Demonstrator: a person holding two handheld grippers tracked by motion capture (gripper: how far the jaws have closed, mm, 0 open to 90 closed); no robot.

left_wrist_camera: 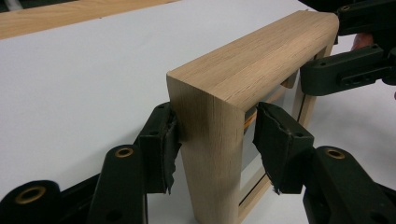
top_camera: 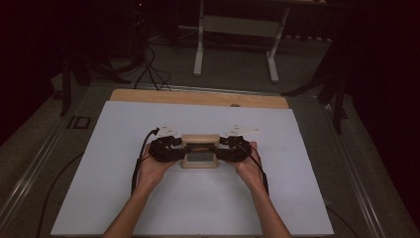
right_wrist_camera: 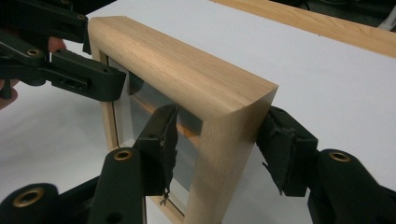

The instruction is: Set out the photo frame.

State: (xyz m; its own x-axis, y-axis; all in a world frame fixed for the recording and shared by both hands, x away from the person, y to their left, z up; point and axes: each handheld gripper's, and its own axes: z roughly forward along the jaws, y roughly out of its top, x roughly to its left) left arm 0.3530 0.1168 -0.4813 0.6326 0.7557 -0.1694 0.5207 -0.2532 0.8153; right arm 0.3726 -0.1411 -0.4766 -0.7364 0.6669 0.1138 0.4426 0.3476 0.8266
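A light wooden picture frame (top_camera: pixel 199 151) with a glass pane stands upright on the white board (top_camera: pixel 198 203). My left gripper (top_camera: pixel 181 151) straddles its left upright and my right gripper (top_camera: pixel 219 151) its right one. In the left gripper view the left gripper (left_wrist_camera: pixel 215 135) has one pad against the frame (left_wrist_camera: pixel 257 60), and the other pad (left_wrist_camera: pixel 275 144) stands a little off it. In the right gripper view the right gripper (right_wrist_camera: pixel 217 140) also brackets the frame (right_wrist_camera: pixel 187 74) loosely, with a gap at the pad (right_wrist_camera: pixel 161 144) in front of the glass. Both are open.
The white board lies on a wooden tabletop whose bare far edge (top_camera: pixel 198 97) shows behind it. Beyond the table stand a white metal stand (top_camera: pixel 199 49) and loose cables (top_camera: pixel 148 67) on the floor. Each gripper view shows the other gripper (left_wrist_camera: pixel 345 70) (right_wrist_camera: pixel 70 74) at the frame's far end.
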